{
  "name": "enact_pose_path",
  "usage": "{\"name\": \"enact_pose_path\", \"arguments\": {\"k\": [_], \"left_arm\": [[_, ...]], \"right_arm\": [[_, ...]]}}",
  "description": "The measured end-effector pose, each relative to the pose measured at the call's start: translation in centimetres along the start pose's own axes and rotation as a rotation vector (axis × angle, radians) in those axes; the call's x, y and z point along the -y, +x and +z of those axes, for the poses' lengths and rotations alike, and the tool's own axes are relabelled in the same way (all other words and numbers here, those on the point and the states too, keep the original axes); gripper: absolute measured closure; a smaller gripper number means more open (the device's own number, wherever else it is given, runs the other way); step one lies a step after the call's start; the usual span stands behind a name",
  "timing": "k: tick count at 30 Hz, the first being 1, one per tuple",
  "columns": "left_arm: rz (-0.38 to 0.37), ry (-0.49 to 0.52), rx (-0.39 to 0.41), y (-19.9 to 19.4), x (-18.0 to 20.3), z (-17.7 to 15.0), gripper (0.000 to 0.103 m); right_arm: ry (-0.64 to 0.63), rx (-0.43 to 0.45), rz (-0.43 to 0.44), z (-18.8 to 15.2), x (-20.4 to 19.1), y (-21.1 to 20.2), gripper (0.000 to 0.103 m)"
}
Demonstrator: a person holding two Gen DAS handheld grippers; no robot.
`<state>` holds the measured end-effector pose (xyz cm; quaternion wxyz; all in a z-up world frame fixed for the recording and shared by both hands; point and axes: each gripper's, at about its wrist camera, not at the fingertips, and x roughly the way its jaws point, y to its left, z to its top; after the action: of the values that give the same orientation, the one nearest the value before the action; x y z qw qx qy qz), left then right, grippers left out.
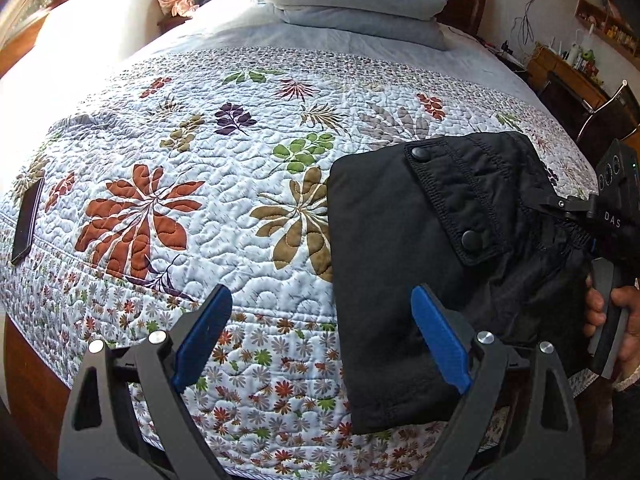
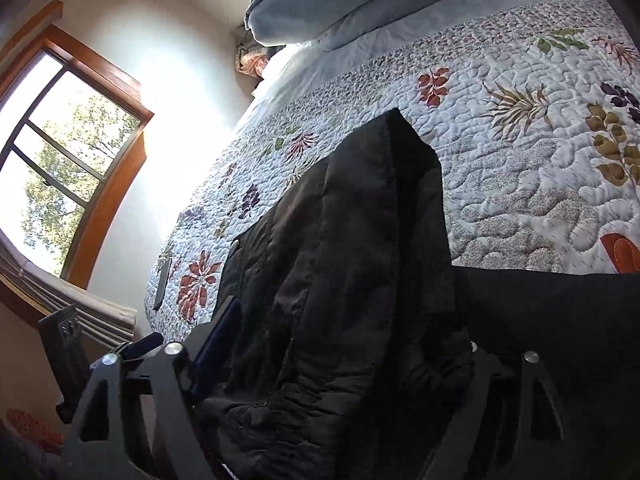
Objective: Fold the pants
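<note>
Blue-padded left gripper (image 1: 322, 336) at 6 o'clock: jaws spread wide, holding nothing, one pad over the pants (image 1: 420, 248) edge. Black pants lie folded at 3–4 o'clock on the quilt (image 1: 200, 152), near the bed's front edge. Right gripper (image 2: 332, 360) has fabric bunched between its jaws; whether it is clamped on it I cannot tell. Judgement: bring the left pads onto the near hem, lift both sides evenly and keep the edges aligned. Phone (image 1: 27, 226) at 9 o'clock.

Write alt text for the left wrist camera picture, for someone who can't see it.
Folded black pants lie on a floral quilt at the bed's near edge. The open left gripper hovers at their left side, while the right gripper meets them from the right. A dark phone rests far left.
</note>
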<state>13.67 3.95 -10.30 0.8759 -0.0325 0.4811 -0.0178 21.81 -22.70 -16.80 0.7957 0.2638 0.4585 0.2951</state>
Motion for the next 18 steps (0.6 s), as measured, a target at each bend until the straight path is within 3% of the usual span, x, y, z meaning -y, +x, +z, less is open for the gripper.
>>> {"name": "enact_pose_path", "arguments": {"k": [3,5,10,18], "left_arm": [[0.017,0.012,-0.018,0.4,0.1,-0.1,0.012],[0.025,0.015,-0.028,0.5,0.1,-0.2,0.012],[0.041,0.017,-0.038,0.6,0.0,-0.2,0.012],[0.023,-0.029,-0.067,0.8,-0.5,-0.3,0.012]], "right_arm": [[0.054,0.021,0.062,-0.2,1.1,-0.8,0.066],[0.048,0.038,0.085,-0.4,0.7,-1.5,0.071],[-0.042,0.090,0.095,-0.6,-2.6,-3.7,0.075],[-0.070,0.159,0.131,-1.3,-5.3,-8.5,0.076]]}}
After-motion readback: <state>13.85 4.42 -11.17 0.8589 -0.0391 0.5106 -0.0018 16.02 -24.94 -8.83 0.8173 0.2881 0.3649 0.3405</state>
